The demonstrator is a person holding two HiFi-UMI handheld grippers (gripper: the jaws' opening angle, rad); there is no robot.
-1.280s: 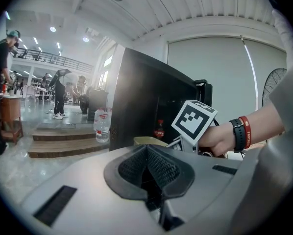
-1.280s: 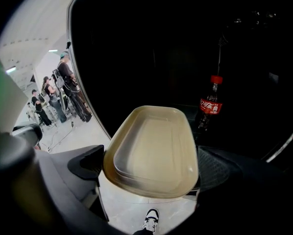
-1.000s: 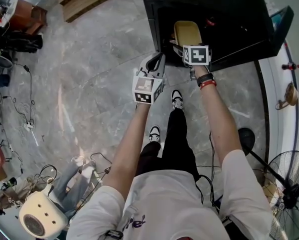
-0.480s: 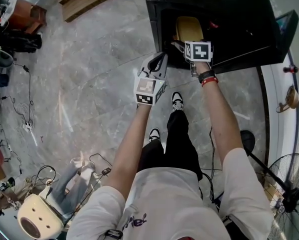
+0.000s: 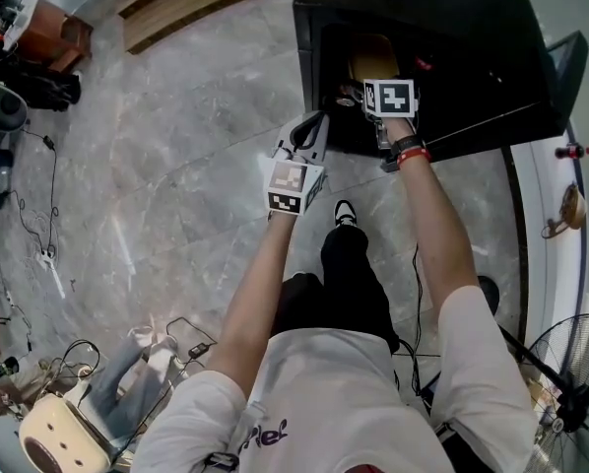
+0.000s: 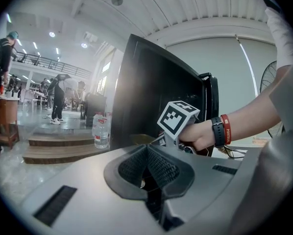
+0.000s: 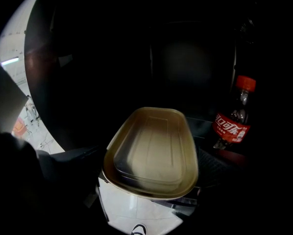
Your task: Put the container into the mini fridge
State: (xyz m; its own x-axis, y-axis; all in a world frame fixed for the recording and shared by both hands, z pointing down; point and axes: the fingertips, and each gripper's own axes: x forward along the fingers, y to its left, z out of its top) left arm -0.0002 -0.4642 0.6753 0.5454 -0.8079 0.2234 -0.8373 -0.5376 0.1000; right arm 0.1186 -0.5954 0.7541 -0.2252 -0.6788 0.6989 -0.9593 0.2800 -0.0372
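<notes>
The tan food container (image 7: 154, 151), clamped in the right gripper (image 5: 350, 94), hung just inside the open front of the black mini fridge (image 5: 442, 37) near a cola bottle (image 7: 233, 119), not yet set down; the left gripper (image 6: 149, 173) waited outside, jaws together and empty.

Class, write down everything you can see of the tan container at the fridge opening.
The container is a shallow tan tub with rounded corners and a fitted lid, plastic by its look. It lies roughly level, long axis pointing into the dark mini fridge, its near end clamped in the right gripper. A cola bottle stands apart to its right. Whether it rests on a shelf cannot be told.
</notes>
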